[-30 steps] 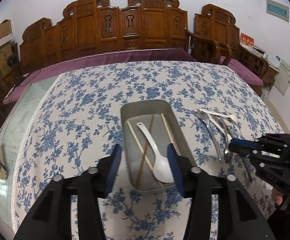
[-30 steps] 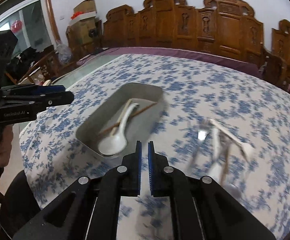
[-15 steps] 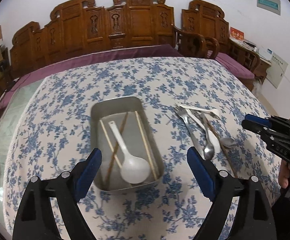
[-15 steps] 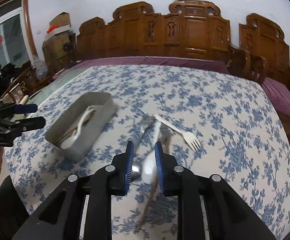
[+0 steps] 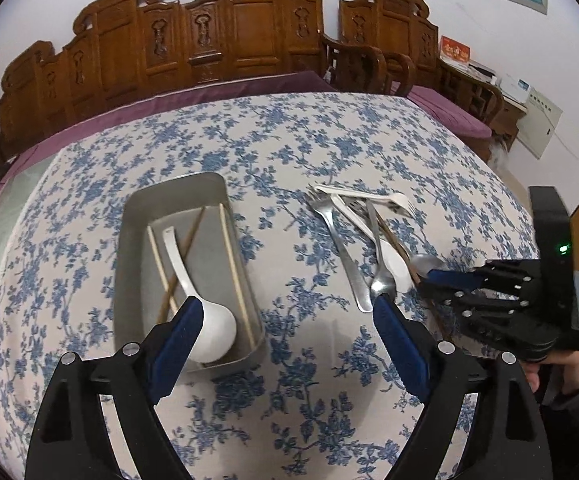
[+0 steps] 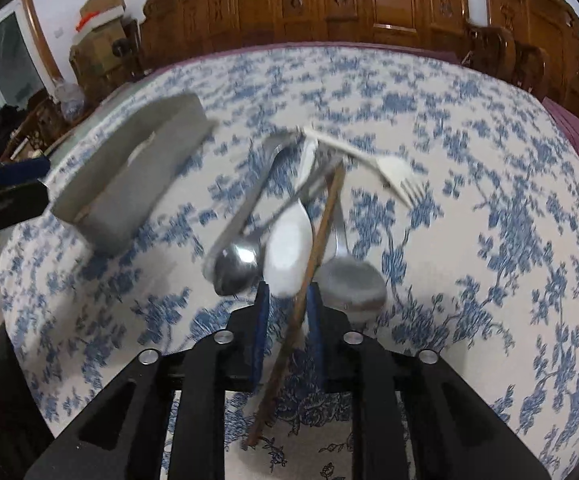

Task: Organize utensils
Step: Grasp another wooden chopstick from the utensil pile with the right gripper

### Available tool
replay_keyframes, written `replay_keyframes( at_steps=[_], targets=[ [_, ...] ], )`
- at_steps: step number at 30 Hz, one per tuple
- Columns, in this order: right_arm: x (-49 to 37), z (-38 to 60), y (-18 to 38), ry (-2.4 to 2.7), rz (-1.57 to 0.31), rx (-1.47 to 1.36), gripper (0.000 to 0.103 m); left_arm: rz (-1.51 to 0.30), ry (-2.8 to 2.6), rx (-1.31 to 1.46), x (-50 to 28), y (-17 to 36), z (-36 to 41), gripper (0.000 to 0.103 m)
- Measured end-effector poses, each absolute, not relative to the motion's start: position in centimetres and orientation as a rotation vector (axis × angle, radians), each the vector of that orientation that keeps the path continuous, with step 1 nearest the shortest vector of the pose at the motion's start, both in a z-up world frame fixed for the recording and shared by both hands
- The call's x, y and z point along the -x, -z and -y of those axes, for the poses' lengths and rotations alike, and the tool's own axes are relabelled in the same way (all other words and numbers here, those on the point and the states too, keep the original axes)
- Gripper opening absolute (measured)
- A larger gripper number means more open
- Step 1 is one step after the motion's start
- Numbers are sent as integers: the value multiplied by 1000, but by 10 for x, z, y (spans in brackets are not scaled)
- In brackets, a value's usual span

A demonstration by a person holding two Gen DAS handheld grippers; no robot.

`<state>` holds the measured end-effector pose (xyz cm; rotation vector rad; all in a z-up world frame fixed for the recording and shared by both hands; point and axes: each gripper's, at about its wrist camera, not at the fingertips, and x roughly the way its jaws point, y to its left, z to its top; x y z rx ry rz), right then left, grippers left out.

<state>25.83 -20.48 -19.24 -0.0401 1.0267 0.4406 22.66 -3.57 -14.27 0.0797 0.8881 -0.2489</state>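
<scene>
A grey metal tray (image 5: 137, 216) holds a white ceramic spoon (image 5: 209, 328) and several chopsticks (image 5: 235, 268). It also shows in the right wrist view (image 6: 157, 160). A pile of loose utensils lies to its right: metal forks (image 5: 345, 256), a white plastic fork (image 6: 393, 170), metal spoons (image 6: 235, 266), a white spoon (image 6: 289, 248) and a brown chopstick (image 6: 317, 248). My left gripper (image 5: 285, 312) is wide open and empty above the cloth. My right gripper (image 6: 287, 296) is open a little, its jaws on either side of the brown chopstick and the white spoon's bowl.
The round table has a blue floral cloth (image 5: 329, 140). Carved wooden chairs (image 5: 245, 28) with purple cushions stand behind it. Cardboard boxes (image 6: 101, 24) stand at the far left in the right wrist view.
My left gripper has opened wide and swung right. My right gripper has opened from nearly shut, moved from the tray to the pile and come down around the brown chopstick.
</scene>
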Motion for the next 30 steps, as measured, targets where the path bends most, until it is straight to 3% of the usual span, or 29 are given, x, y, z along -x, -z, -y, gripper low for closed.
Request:
replay_keyframes(
  at_steps=[6, 12, 30],
  targets=[
    [-260, 202, 202, -414, -1053, 69, 16, -900, 262, -86, -225, 150, 45, 83],
    [-261, 204, 203, -395, -1066, 79, 6, -911, 267, -98, -228, 154, 55, 83],
    [-267, 230, 157, -461, -966, -40, 6, -956, 284, -144, -260, 179, 92, 83]
  ],
)
